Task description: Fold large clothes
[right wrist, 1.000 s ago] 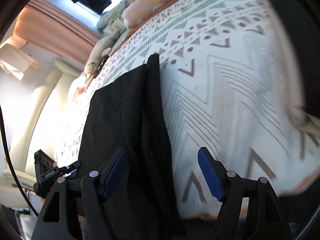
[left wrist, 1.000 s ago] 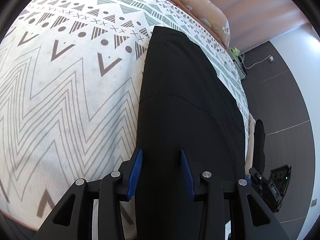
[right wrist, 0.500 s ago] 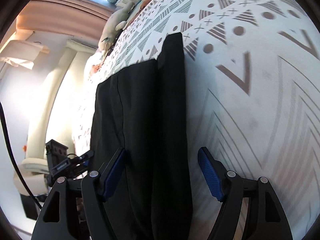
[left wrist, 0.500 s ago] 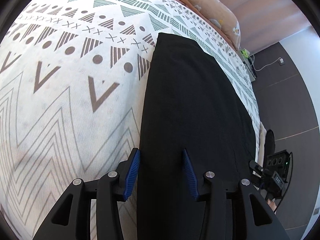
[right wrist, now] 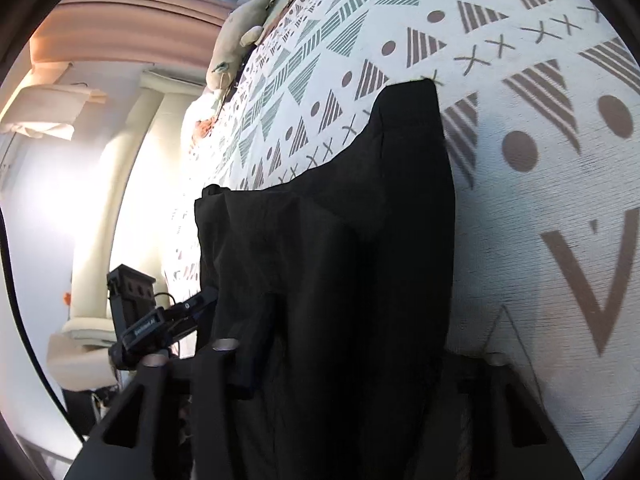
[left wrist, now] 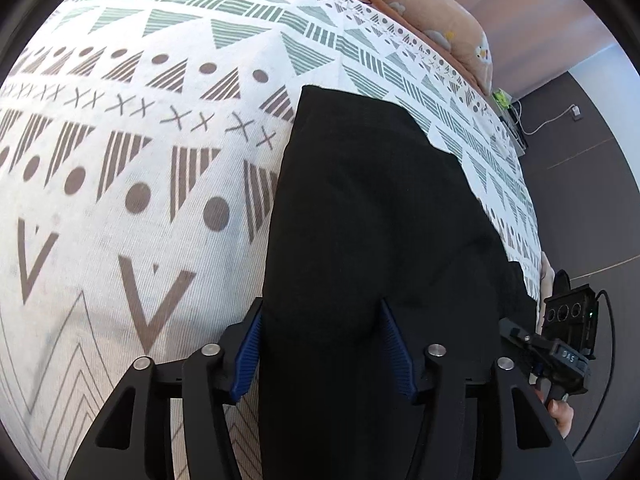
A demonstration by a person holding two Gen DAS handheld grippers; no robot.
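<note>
A black garment lies folded lengthwise on a white bedspread with a geometric pattern. My left gripper straddles the garment's left strip. Its jaws are opening, with cloth between the blue pads, which do not pinch it. In the right wrist view the garment rises toward the camera and drapes over my right gripper. Its jaws are closing on the cloth. The left finger shows dark against the fabric, and the right finger is hidden under it.
Peach pillows and a plush toy lie at the head of the bed. Dark floor borders the bed's right side. The other gripper, with a hand on it, shows at the right edge. A cream seat stands beside the bed.
Both grippers have moved up the bed along the garment. The left jaws have widened. The right jaws have narrowed, and cloth now covers the blue pads that showed before.
</note>
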